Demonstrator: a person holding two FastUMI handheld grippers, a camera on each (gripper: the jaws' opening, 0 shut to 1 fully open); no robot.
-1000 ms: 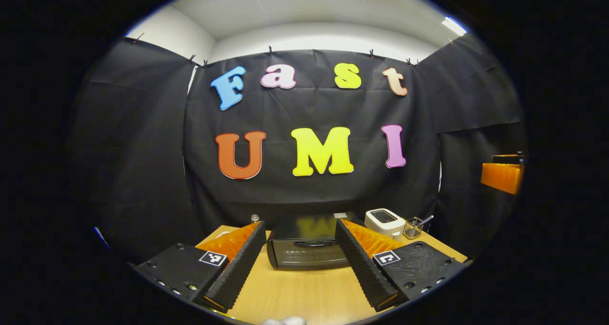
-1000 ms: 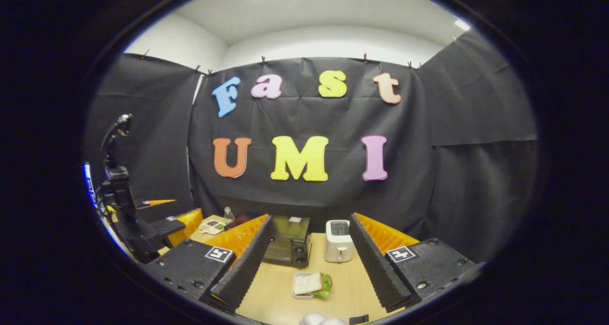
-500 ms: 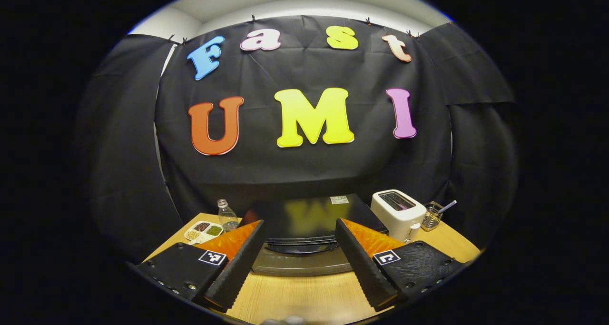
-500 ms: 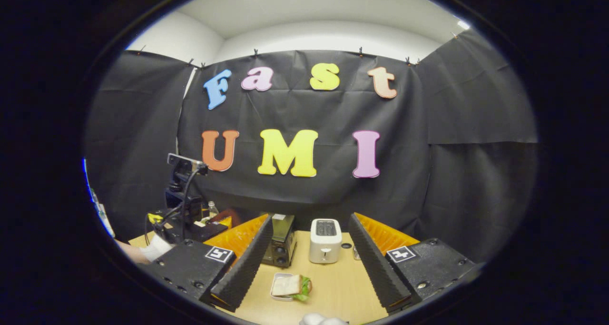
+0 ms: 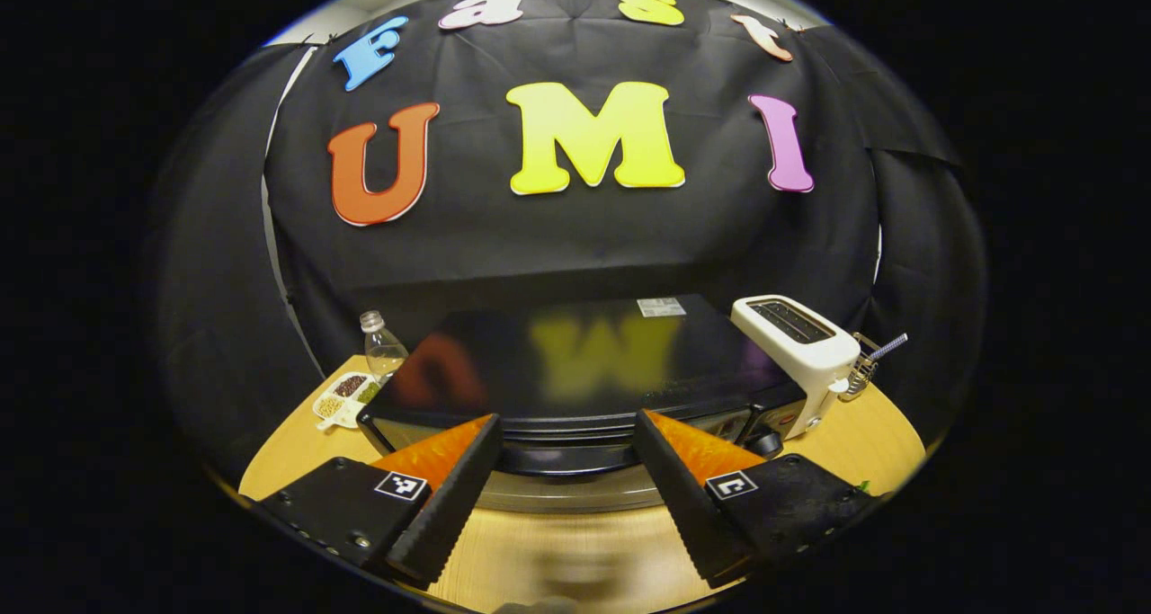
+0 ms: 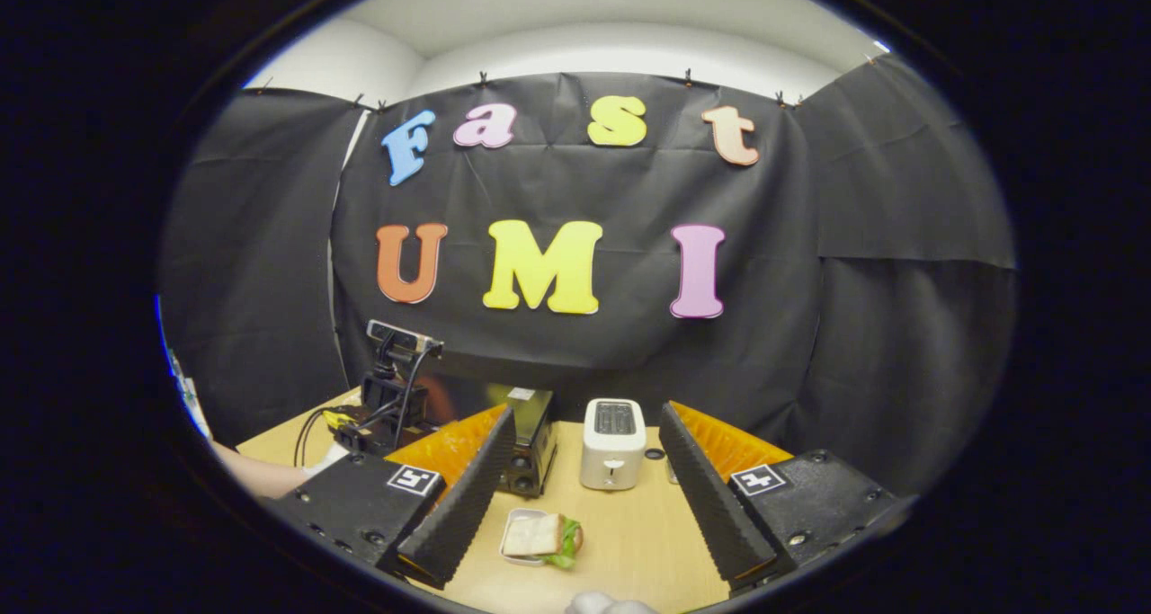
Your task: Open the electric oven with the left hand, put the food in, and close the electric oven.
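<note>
The black electric oven [image 5: 575, 362] stands close in the left gripper view, its door shut, its curved handle [image 5: 566, 457] just ahead of my fingers. My left gripper [image 5: 566, 434] is open, its fingers on either side of the handle's width, holding nothing. In the right gripper view the oven [image 6: 530, 439] stands behind my left finger. A sandwich on a small white tray [image 6: 539, 538] lies on the table between my right gripper's fingers. My right gripper [image 6: 584, 430] is open and holds nothing. The left gripper [image 6: 391, 398] and the hand holding it appear at left.
A white toaster [image 5: 796, 349] stands right of the oven, also in the right gripper view as the toaster [image 6: 611, 457]. Behind it is a wire basket [image 5: 863, 371]. Left of the oven are a clear bottle [image 5: 382, 349] and a divided snack dish [image 5: 346, 394]. The wooden table [image 5: 557, 560] has bare room in front.
My left gripper has moved forward and tilted down toward the oven, which now looms much larger. The right gripper shifted slightly; the sandwich sits a little further left in its view.
</note>
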